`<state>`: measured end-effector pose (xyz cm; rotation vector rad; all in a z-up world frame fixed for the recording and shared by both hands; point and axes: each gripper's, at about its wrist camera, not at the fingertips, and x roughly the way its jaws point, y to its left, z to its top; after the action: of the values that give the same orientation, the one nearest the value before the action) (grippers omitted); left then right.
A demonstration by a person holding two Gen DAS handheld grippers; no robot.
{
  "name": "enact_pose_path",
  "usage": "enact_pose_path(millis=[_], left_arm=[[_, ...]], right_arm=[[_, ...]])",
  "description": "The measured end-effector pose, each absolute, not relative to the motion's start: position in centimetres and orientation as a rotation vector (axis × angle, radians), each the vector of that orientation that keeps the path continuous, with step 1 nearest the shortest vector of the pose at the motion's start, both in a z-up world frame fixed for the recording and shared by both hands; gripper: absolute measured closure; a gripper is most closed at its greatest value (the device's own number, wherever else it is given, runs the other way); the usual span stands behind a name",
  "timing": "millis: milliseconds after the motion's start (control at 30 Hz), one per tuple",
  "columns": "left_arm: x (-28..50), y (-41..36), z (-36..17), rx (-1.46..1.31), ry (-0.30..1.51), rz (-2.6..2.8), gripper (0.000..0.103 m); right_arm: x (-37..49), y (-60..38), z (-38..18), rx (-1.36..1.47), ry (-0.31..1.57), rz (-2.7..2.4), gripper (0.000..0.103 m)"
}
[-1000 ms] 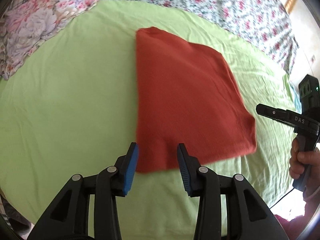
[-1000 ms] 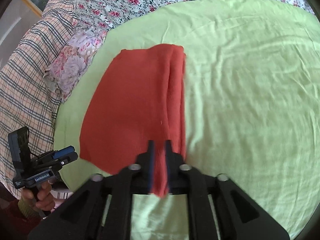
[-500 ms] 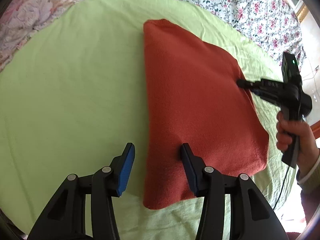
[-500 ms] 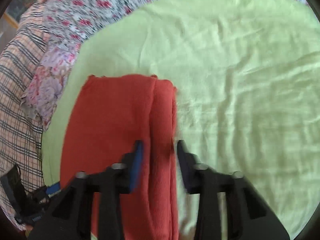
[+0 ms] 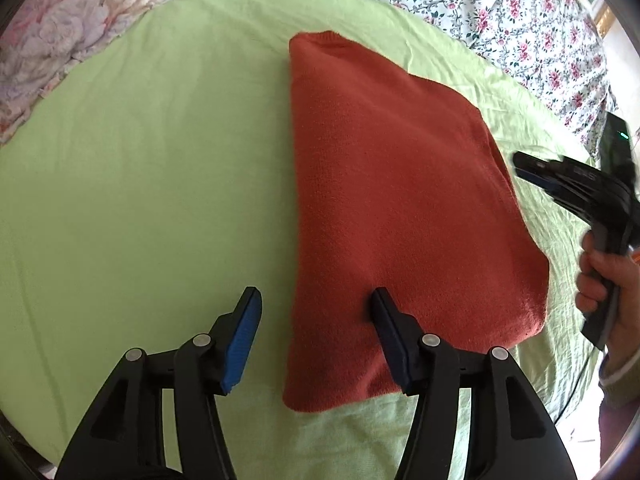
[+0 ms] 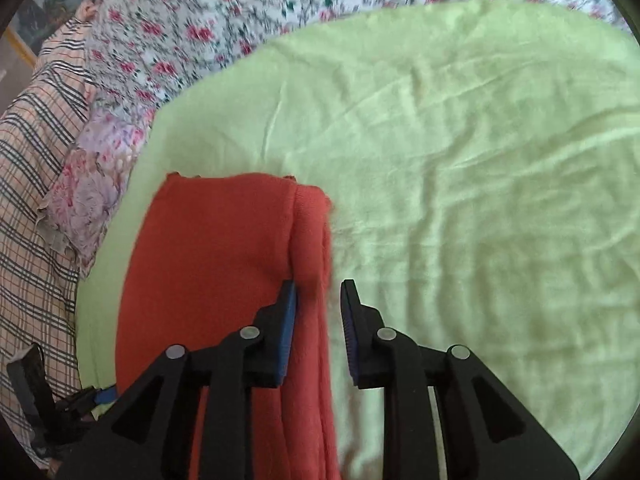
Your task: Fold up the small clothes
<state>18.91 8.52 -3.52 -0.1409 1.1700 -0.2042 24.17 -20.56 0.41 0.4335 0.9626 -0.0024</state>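
A red folded garment lies flat on the green sheet. My left gripper hovers over its near left corner. Its jaws are opening: the garment's left edge runs between them, and the pads do not press on it. My right gripper straddles the thick folded right edge of the garment. Its jaws are also opening, and a gap shows beside the fabric. A hand holds the right gripper at the garment's right side in the left wrist view. The left gripper shows at the lower left of the right wrist view.
A floral bedspread borders the green sheet at the back. A pink floral pillow and a checked blanket lie to the left. The sheet stretches wrinkled to the right of the garment.
The right gripper was pinched on the garment's near edge; it has let go and slid forward along the fold. The left gripper's jaws widened as it came down towards the garment's left edge.
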Motion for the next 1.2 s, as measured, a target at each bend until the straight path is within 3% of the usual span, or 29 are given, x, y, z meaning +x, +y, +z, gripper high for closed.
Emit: enact_pose_path(millis=[167, 233, 433, 500, 567, 633, 767, 933, 1200], left_arm=[[17.3, 7.5, -2.0, -0.129, 1.123, -0.178, 0.047], [16.7, 7.3, -1.4, -0.119, 1.097, -0.174, 0.047], [14.7, 6.8, -0.8, -0.103, 1.047, -0.140, 0.045], [13.7, 6.6, -0.5, -0.082, 1.032, -0.132, 0.041], [12.7, 6.4, -0.3, -0.049, 1.021, -0.117, 0.031], [11.5, 6.5, -0.1, -0.022, 1.012, -0.109, 0.029], [8.4, 7.4, -0.3, 0.014, 1.006, -0.089, 0.023], [4.9, 8.9, -1.1, 0.041, 0.991, -0.049, 0.022], [0.3, 10.4, -3.0, 0.052, 1.004, -0.053, 0.020]], right_arm=[[19.7, -20.4, 2.7, 0.463, 0.901, 0.037, 0.072], [18.1, -19.8, 3.4, 0.462, 0.879, 0.060, 0.058], [14.2, -17.4, 4.2, 0.404, 0.846, 0.139, 0.043], [12.9, -16.4, 4.3, 0.375, 0.840, 0.155, 0.038], [11.7, -15.4, 4.4, 0.336, 0.837, 0.161, 0.034], [10.5, -14.4, 4.5, 0.284, 0.832, 0.153, 0.029], [7.4, -12.7, 4.0, 0.213, 0.832, 0.125, 0.024], [3.1, -10.4, 2.4, 0.194, 0.852, 0.109, 0.017], [-0.4, -7.5, 1.1, 0.150, 0.903, 0.091, 0.015]])
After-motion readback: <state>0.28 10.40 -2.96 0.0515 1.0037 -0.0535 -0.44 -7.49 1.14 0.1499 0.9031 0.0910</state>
